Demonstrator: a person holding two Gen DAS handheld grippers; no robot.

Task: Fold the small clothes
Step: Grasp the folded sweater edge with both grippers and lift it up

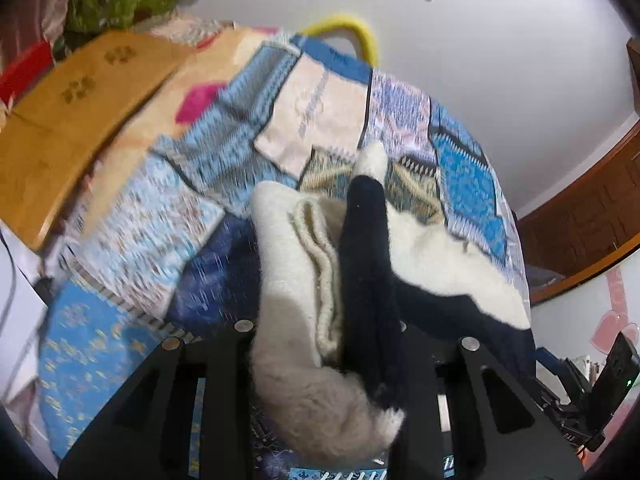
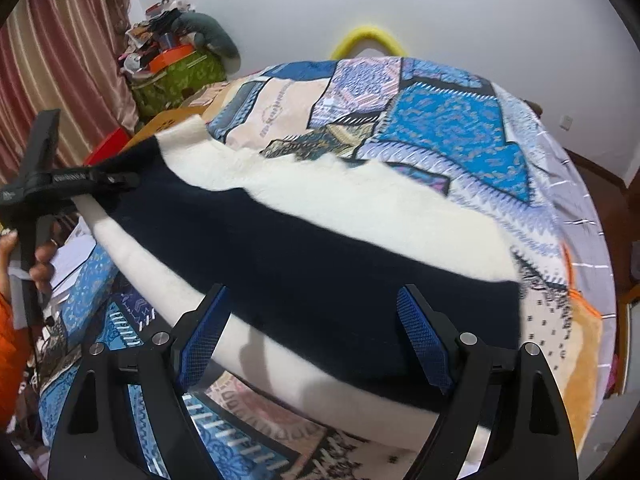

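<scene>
A fuzzy cream and navy sweater (image 2: 320,240) lies spread across the bed, with a broad navy band between cream parts. In the left wrist view its end (image 1: 280,248) is gathered into a bunch of cream and navy folds that rises off the bed between the fingers of my left gripper (image 1: 323,326), which is shut on it. The right wrist view shows that left gripper (image 2: 120,179) pinching the sweater's navy left edge, with a person's hand (image 2: 40,256) on its handle. My right gripper (image 2: 312,296) hangs open above the sweater's near edge, its blue pads (image 2: 424,344) bare.
A patchwork bedspread (image 2: 448,128) in blue, pink and beige covers the bed. A wooden board (image 1: 60,120) lies along its left side. A yellow hoop (image 2: 368,38) stands behind the bed. A green bag (image 2: 176,76) piled with clutter sits by the curtain (image 2: 60,60).
</scene>
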